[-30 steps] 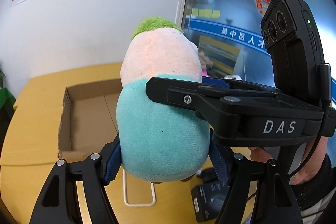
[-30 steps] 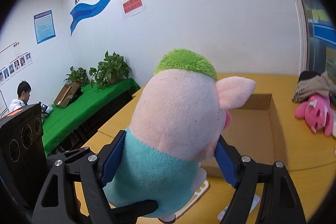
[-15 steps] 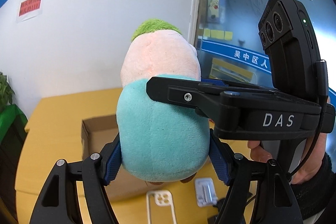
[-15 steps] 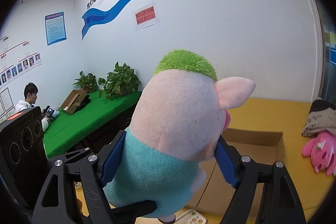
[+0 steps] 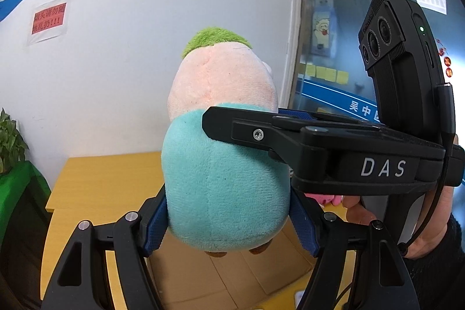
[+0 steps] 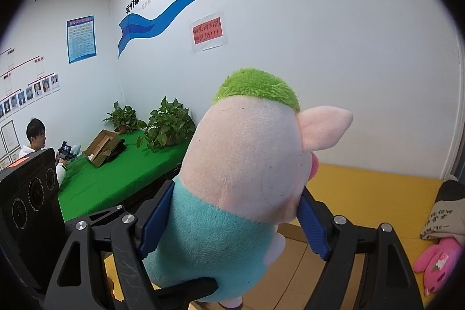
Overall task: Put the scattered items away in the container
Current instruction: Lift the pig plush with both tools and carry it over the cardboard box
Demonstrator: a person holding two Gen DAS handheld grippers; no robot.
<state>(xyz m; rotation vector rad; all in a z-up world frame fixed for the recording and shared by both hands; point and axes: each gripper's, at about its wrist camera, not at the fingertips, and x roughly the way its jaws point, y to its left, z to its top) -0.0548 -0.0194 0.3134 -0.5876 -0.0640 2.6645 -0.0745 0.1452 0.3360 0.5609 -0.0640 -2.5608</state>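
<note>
Nearest in both wrist views is a plush pig (image 5: 223,164) with a teal body, pink head and green tuft, held upright in the air. The left tongs (image 5: 228,220) grip it, the blue pads pressed into either side of its teal belly. The right tongs (image 6: 232,220) are clamped on it too, pads at the seam between head and body; in the left view they cross in front of the pig's upper body from the right, black and marked DAS, with the person's right hand (image 5: 360,208) under their handle, blocking much of what lies behind.

Directly beneath the pig's feet sits an open cardboard box (image 5: 221,278); the visible part of its floor holds nothing, the rest is hidden by the toy and the tongs. The box rests on a yellow table (image 5: 110,179).

Farther right on that table lies a pink plush toy (image 6: 436,260), with a dark and beige bundle of cloth (image 6: 444,211) just behind it.

Beyond, potted plants (image 6: 168,124) and a second cardboard box (image 6: 101,147) stand on a green-covered table (image 6: 116,179), where a seated person (image 6: 35,141) faces right.
</note>
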